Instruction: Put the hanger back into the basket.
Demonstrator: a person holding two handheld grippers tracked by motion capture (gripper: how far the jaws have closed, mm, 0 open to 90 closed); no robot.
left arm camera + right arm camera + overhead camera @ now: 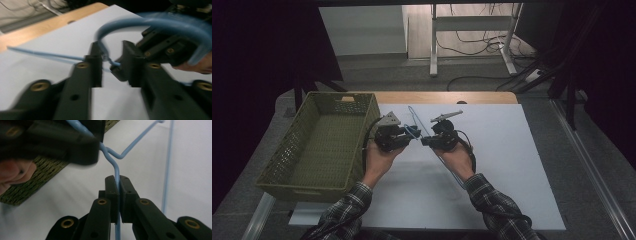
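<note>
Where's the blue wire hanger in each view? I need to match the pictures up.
High view: blue wire hanger at centre, between the two grippers, above the white table sheet.
Left gripper view: its hook arches across upper right, neck between the jaws.
Right gripper view: its wire runs up from the closed jaws, centre.
Shared landmark: the white sheet.

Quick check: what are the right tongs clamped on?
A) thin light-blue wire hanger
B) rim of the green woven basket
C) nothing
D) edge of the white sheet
A: in the right gripper view the right tongs pinch the thin light-blue wire hanger between closed jaws.
</note>
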